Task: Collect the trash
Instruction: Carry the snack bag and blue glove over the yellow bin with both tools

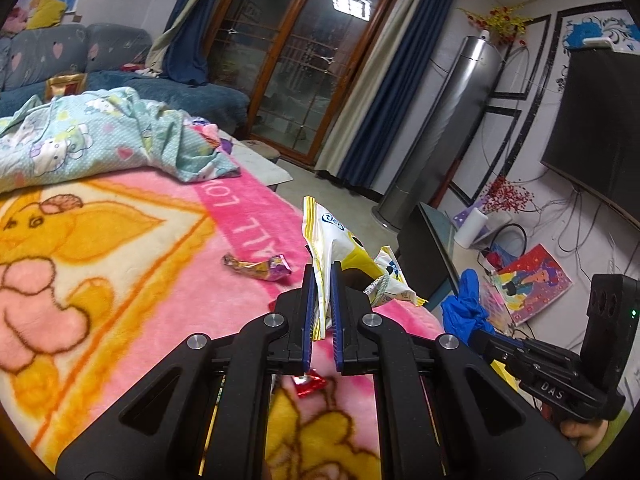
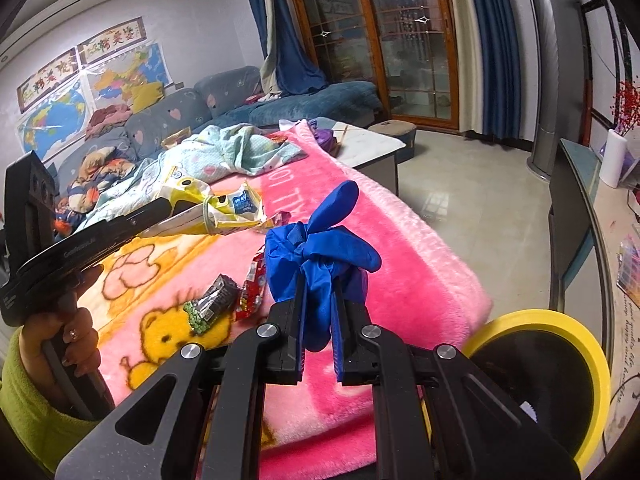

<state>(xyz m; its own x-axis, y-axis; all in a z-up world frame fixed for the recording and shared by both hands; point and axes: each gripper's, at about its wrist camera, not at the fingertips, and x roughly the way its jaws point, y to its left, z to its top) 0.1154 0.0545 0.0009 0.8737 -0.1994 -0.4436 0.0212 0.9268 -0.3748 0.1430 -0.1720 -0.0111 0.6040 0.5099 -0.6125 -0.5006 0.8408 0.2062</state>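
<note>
1. Left hand-held gripper (image 1: 322,280) clamped on yellow snack bag (image 1: 340,248), lifted above pink blanket (image 1: 160,280).
2. Right hand-held gripper (image 2: 318,292) clamped on blue glove (image 2: 320,248).
3. Step: carrying. Next, likely drop both into yellow-rimmed bin (image 2: 560,320) at lower right; wrappers (image 2: 224,300) remain on blanket.

A home living room is shown, indicated by a cushioned sofa (image 2: 224,96), curtained glass doors (image 1: 296,60), a wall-mounted television (image 1: 600,120) and wall maps (image 2: 60,120).
</note>
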